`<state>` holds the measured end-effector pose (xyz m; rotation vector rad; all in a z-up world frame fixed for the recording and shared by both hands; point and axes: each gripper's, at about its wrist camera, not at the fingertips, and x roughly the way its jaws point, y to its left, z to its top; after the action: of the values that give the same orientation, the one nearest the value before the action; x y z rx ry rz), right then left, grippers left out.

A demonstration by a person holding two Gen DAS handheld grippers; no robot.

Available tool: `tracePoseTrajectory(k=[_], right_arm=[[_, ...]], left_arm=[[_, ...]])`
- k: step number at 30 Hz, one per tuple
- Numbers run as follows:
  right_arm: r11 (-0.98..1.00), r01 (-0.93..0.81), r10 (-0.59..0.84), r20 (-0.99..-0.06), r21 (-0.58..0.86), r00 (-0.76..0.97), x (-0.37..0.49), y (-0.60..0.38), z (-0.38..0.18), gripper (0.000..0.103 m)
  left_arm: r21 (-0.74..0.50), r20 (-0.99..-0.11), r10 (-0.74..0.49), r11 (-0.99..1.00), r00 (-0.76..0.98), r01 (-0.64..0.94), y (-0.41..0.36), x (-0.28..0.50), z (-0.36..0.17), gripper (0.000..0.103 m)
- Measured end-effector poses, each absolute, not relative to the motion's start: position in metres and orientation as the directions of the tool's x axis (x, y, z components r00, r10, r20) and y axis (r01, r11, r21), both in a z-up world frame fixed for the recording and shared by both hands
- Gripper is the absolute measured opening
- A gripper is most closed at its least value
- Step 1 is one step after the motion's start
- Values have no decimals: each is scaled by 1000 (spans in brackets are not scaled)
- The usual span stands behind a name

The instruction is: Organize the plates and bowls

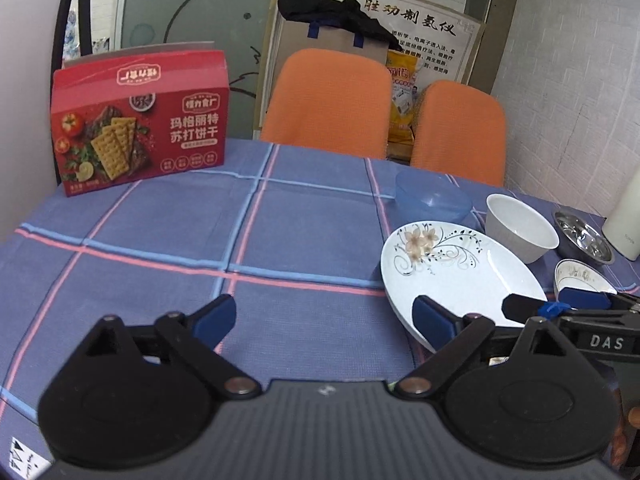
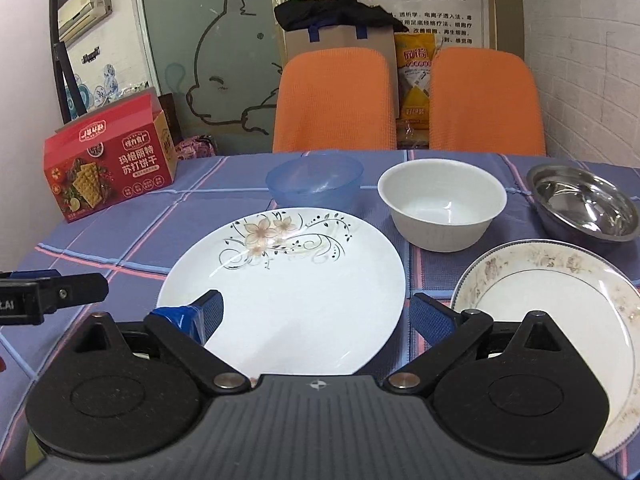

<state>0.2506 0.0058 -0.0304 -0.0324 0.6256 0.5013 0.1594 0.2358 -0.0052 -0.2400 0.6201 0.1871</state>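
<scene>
The right gripper (image 2: 314, 314) hangs with its ribbed blue pads spread wide, gripping nothing, over the near rim of the large plate (image 2: 286, 280): round, glossy white, painted with pale flowers and black scrolls on its far side. Just right of that gripper lies a smaller plate (image 2: 560, 304), white with a faded floral band and a thin grey ring, apart from the large one. The left gripper (image 1: 324, 316) is likewise spread apart and empty, above bare cloth; the large plate sits at its right finger.

Beyond the right gripper stand three bowls in a row: a translucent blue plastic bowl (image 2: 316, 182) just past the large plate's far edge, a plain white bowl (image 2: 442, 204) with faintly ribbed sides to its right, and a shiny steel bowl (image 2: 584, 202) further right.

Everything rests on a table under a blue-purple tablecloth (image 1: 160, 240) checked with pink and light-blue lines. Far left stands a red cardboard cracker box (image 1: 140, 120). Behind the table are two orange fabric chair backs (image 2: 332, 100), a paper bag (image 2: 340, 40) topped with black cloth, a frosted glass panel bearing a line-drawn cat, and a white textured wall on the right.
</scene>
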Motion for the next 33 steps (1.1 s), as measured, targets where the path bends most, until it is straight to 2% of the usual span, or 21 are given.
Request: tracePoseTrajectory(k=[7,20,30,33], right_arm=[[893,-432,412,-611,124,676,274,18,-40,89],[884,-454,411,-640,108,649,278,30,-52,88],[877,-478,409,-609,56,680,270,30,-58,89],[873,-483,416,-611,63,673,268,34,-58,91]], left_arm=[[-153,-623,90,960,777,-234,243,192,-12,94],[-188,-691,-37,974,722,-130,241,246,-30,94],[-93,-714,7,990,700,-104,227,262,-43,93],[-86,-702,1,993,712,-86,221,261,-43,80]])
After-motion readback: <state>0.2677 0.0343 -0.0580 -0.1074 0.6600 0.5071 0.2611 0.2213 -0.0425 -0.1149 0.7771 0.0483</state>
